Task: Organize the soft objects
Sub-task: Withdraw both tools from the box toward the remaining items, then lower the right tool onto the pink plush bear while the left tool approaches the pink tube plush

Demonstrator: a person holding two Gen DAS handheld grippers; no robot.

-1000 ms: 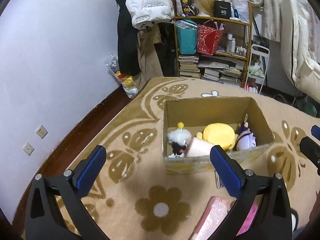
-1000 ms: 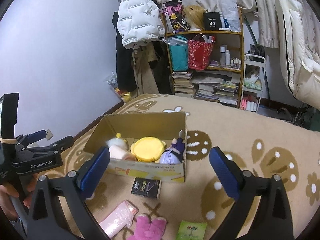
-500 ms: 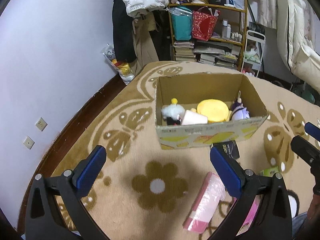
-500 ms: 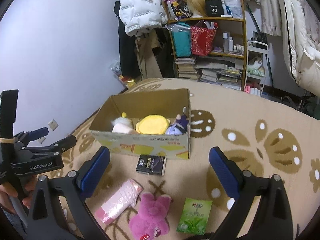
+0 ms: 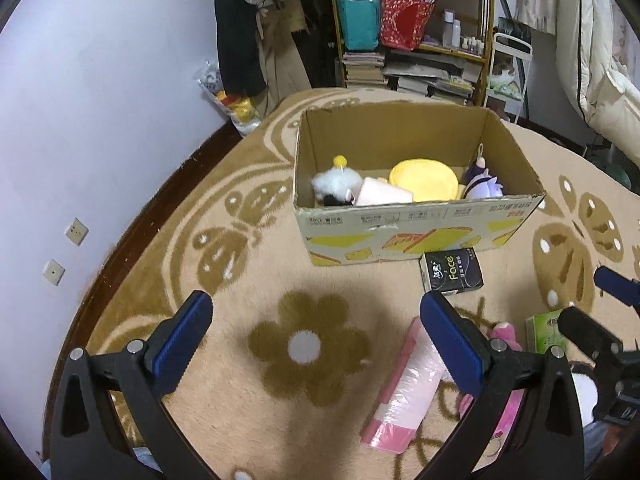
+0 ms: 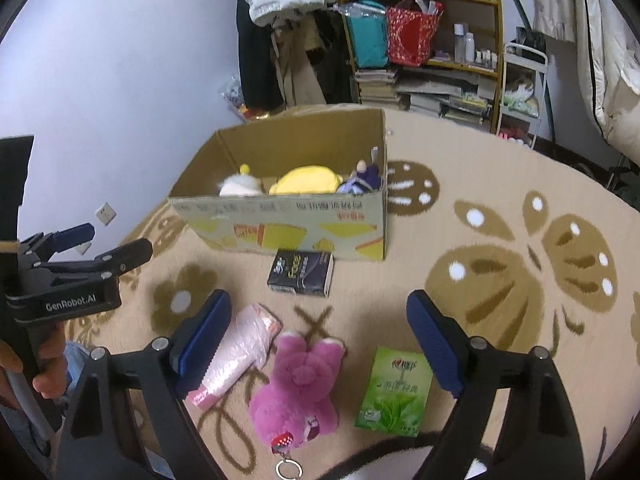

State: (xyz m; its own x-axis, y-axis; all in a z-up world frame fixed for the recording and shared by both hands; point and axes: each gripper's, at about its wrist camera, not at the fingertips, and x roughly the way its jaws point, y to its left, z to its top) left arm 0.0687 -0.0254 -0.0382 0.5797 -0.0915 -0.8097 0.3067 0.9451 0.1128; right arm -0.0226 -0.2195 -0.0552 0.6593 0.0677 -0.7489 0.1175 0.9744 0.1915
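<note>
Down on the patterned rug (image 6: 500, 184), a pink plush bear (image 6: 298, 384) lies on its back with a key ring at its lower end, between a pink wrapped pack (image 6: 240, 350) on its left and a green tissue pack (image 6: 396, 392) on its right. Just beyond them a black tissue pack (image 6: 301, 273) marked "Face" lies against the front wall of an open cardboard box (image 6: 288, 228). Inside the box sit a white fluffy toy (image 5: 334, 182) with a yellow bobble, a yellow round cushion (image 5: 424, 180) and a small purple doll (image 5: 482, 186) at the right end. The right gripper (image 6: 318, 338) hangs above the bear with its blue pads wide apart, touching nothing; its jaws have just been closing a little, with the bear below the gap rather than pinched in it. The left gripper (image 5: 316, 344) is also spread wide and empty over a brown flower on the rug, its right pad over the pink pack. A hand (image 6: 24, 364) holds the left gripper's handle at the left edge of the right wrist view. Behind the box stand a cluttered shelf (image 5: 416, 32) and hanging coats (image 5: 248, 32).
</note>
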